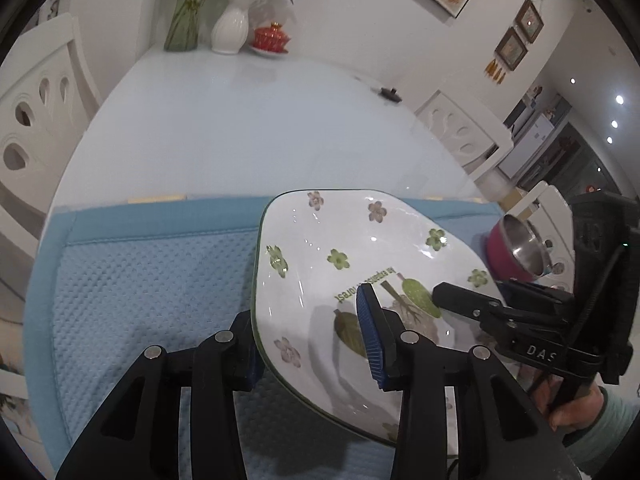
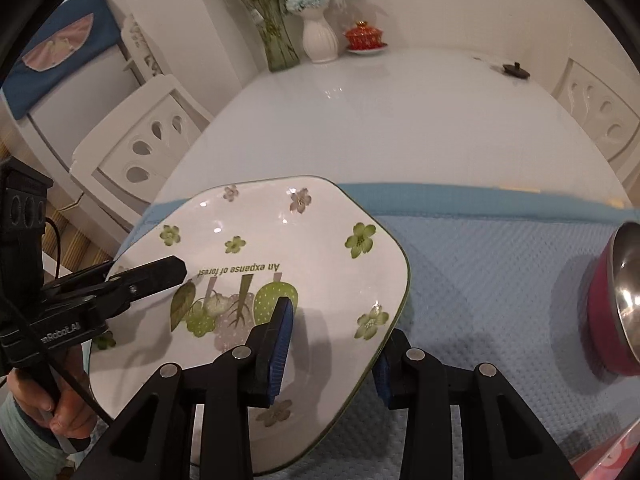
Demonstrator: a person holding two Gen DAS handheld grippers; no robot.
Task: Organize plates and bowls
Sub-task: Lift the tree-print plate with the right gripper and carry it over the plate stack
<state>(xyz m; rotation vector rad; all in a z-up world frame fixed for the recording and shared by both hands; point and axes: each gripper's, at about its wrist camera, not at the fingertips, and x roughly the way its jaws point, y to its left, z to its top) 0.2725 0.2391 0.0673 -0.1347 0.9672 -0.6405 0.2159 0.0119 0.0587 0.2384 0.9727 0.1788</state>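
A white square plate with green and mauve flowers and tree prints is held tilted over the blue mat. My left gripper straddles its left rim, one finger above and one below. My right gripper straddles its right rim the same way. The jaws stand with a visible gap, so I cannot tell how firmly they clamp. A magenta bowl with a steel inside stands on the mat to the right; it also shows in the left wrist view.
The blue mat covers the near end of a white table. At the far end stand a glass vase, a white vase, a red lidded cup and a small black object. White chairs flank the table.
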